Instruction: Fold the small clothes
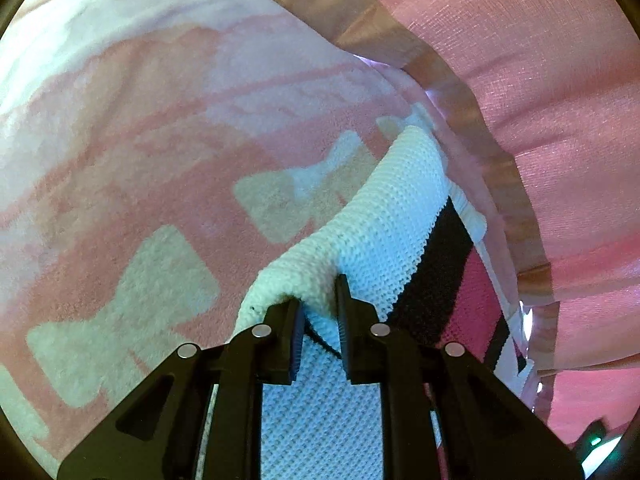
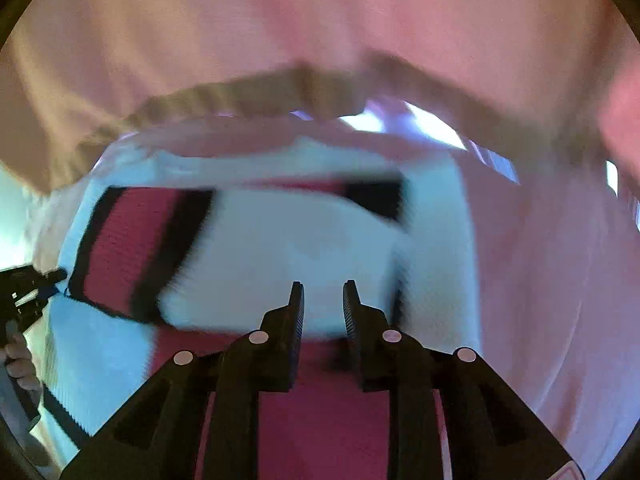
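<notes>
A white knitted garment (image 1: pixel 384 216) with black and pink stripes lies on a pink and cream towel (image 1: pixel 160 140). My left gripper (image 1: pixel 320 292) is shut on a rolled white edge of it, and the cloth bunches over both fingertips. The right wrist view is blurred. There a folded flap of the same garment (image 2: pixel 288 240), with a pink and black band (image 2: pixel 136 248), lies over a pink part. My right gripper (image 2: pixel 322 292) has its jaws narrowly apart with the flap's white edge between them, seemingly pinched. The left gripper (image 2: pixel 28 284) shows at the left edge of that view.
A sheer pink cloth (image 1: pixel 540 80) with a brownish hem hangs along the right of the left wrist view, and the pink cloth (image 2: pixel 320 20) fills the top of the right wrist view. A person's hand (image 2: pixel 20 364) shows at the lower left.
</notes>
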Available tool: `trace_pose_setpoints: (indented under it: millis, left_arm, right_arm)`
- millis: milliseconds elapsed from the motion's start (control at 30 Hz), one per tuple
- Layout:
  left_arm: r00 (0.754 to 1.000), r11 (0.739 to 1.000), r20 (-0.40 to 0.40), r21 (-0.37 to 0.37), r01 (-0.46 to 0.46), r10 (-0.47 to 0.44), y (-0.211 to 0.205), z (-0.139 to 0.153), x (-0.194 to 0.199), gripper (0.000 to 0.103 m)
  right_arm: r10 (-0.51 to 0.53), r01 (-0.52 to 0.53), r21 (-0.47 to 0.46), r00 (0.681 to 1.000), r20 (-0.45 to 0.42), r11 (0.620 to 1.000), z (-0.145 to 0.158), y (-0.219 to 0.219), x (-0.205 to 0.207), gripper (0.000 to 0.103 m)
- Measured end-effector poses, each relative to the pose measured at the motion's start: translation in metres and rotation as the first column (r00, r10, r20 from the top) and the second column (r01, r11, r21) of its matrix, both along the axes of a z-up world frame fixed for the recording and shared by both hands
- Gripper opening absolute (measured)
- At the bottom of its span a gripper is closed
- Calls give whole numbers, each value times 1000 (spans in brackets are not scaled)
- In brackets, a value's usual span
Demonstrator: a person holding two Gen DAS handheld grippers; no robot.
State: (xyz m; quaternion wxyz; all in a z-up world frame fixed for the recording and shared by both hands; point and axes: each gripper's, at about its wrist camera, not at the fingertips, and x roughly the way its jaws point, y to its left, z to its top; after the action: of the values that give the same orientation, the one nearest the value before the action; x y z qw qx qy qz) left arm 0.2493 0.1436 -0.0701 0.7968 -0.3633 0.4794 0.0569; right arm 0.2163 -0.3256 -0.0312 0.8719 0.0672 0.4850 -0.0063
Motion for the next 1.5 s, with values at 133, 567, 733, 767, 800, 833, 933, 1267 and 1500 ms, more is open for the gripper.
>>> trace_pose_setpoints:
  millis: [133,567,733,767,800,833,933,1267,1500]
  left_arm:
    - [1000,999,14,50,12,-12,-5,1,-2,15]
    - [970,969,129,165,184,-206,-17,48,-88,52]
    - [936,938,164,216,273,-310,-15,49,-169,76]
    - [935,934,158,224,278,-317,-12,44,-187,76]
    - [938,932,147,235,275,-314,-7,39,-202,77]
    - [943,932,132,245,268,-306,-3,34,-215,79]
    - [963,942,88,245,227,-255,10,16,-253,86]
    - [940,942,93,105,318,-328,2,-3,-296,87]
    - [919,924,99,69,377,-382,-7,-7,-295,50]
  right_arm:
    - [3,-5,-31,998,-60,1000,-34,-15,4,10]
    - [23,-19,-74,998,52,997,47,-8,-130,55]
    - [-11,12,44,1000,-20,999,18,-31,-218,57]
    - [-20,22,71,999,-30,997,10,-33,-239,57]
    - [-24,28,97,999,-39,995,3,-34,-253,57]
    - [-26,32,123,998,-51,992,-5,-34,-267,57]
    - [-54,70,191,995,-85,979,-28,-31,-307,57]
    - [-50,79,301,993,-103,950,-49,-5,-341,57]
    - [-43,66,296,995,-85,953,-51,4,-333,22]
